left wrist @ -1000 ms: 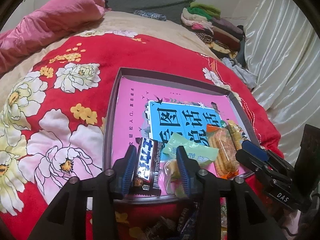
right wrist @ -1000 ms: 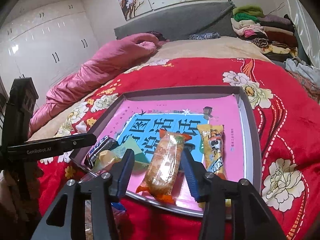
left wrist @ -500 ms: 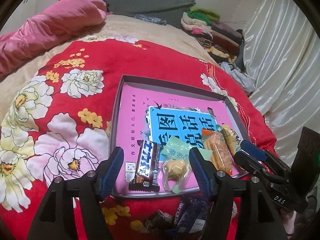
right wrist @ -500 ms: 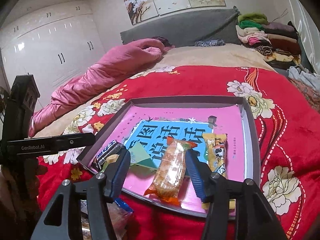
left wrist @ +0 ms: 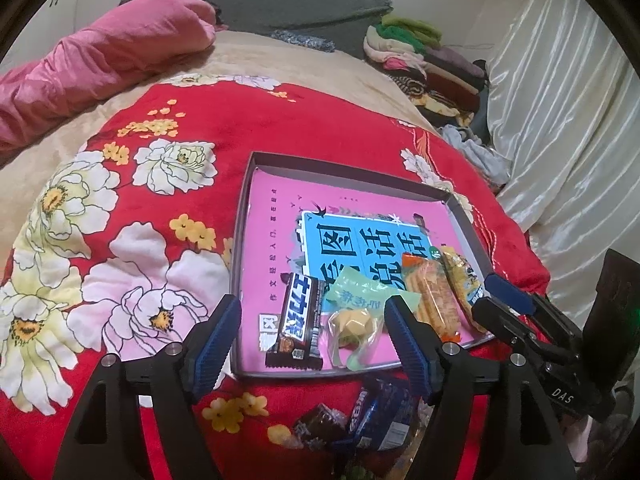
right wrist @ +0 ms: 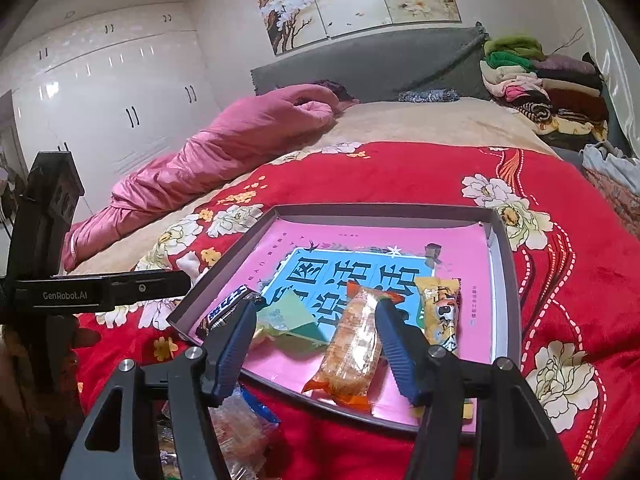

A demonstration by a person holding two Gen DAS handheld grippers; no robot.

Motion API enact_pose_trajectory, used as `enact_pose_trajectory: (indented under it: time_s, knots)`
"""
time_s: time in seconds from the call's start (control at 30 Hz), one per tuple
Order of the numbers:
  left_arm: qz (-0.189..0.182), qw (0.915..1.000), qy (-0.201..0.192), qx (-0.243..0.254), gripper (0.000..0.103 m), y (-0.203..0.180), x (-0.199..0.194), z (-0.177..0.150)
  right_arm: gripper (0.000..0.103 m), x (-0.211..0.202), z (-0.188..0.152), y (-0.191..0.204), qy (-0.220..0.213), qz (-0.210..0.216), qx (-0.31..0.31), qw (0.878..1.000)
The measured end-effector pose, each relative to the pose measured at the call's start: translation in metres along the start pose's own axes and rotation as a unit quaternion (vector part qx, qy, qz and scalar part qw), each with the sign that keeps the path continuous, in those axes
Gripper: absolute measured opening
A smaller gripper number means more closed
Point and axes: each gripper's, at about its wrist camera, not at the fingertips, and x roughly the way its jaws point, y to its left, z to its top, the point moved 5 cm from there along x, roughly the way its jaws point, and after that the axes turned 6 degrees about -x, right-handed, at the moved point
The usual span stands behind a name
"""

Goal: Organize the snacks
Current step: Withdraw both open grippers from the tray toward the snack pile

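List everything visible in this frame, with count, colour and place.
tray: 1, grey rim, pink-blue liner, on red blanket
chocolate bar: 1, dark, tray's near-left
green packet: 1, beside the bar
orange biscuit pack: 1, tray's near edge
yellow snack pack: 1, tray's right
loose snacks: several, dark and blue, before the tray
pink quilt: 1, far left
folded clothes: pile, far right
left claw: open, empty
right claw: open, empty
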Motion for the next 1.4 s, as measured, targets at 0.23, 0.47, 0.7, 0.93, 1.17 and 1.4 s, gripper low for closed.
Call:
enact_pose_trajectory:
  time_s: [0.23, 0.47, 0.7, 0.93, 1.17, 1.4]
  knots:
    - [0.001, 1.0000, 0.004, -0.003, 0.076, 0.004, -0.005, -0.004, 0.062, -0.006, 0.001, 0.007, -0.004, 0.004, -0.010, 1.000]
    - [0.001, 0.9999, 0.012, 0.002, 0.076, 0.002, -0.009, -0.012, 0.065, -0.014, 0.002, 0.016, -0.011, 0.009, -0.025, 1.000]
    - [0.004, 0.9998, 0.017, 0.005, 0.076, 0.003, -0.014, -0.018, 0.066, -0.022, -0.001, 0.021, -0.014, 0.015, -0.028, 0.999]
    - [0.000, 0.9998, 0.020, 0.008, 0.076, 0.002, -0.021, -0.023, 0.066, -0.030, -0.005, 0.024, -0.013, 0.013, -0.026, 0.999]
    - [0.003, 0.9998, 0.017, 0.010, 0.076, 0.004, -0.030, -0.028, 0.066, -0.039, -0.009, 0.030, -0.012, 0.012, -0.025, 1.000]
    - [0.003, 0.9997, 0.022, 0.011, 0.077, 0.005, -0.034, -0.034, 0.069, -0.041, -0.014, 0.035, -0.004, 0.012, -0.027, 1.000]
